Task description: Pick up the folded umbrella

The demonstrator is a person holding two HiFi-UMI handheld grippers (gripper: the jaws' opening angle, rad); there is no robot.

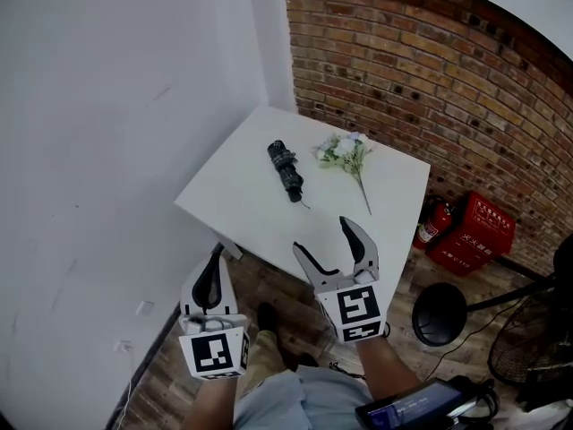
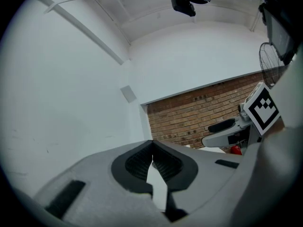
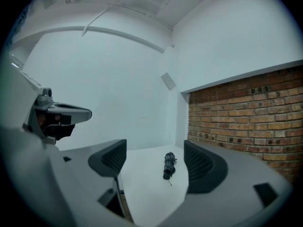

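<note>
A dark folded umbrella (image 1: 286, 169) lies on the white table (image 1: 251, 209), towards its far side, with its strap end nearest me. In the right gripper view the umbrella (image 3: 168, 165) shows between and beyond the jaws. My right gripper (image 1: 329, 243) is open and empty, hovering over the table's near edge, well short of the umbrella. My left gripper (image 1: 213, 276) is shut with nothing in it, held lower left, off the table's near corner; its pads (image 2: 152, 161) meet at the tips.
An artificial flower sprig (image 1: 348, 157) lies right of the umbrella. A white wall is at left, a brick wall (image 1: 430, 70) behind. Red extinguisher box (image 1: 474, 233), a black stool (image 1: 440, 313) and a fan (image 1: 528, 339) stand on the floor at right.
</note>
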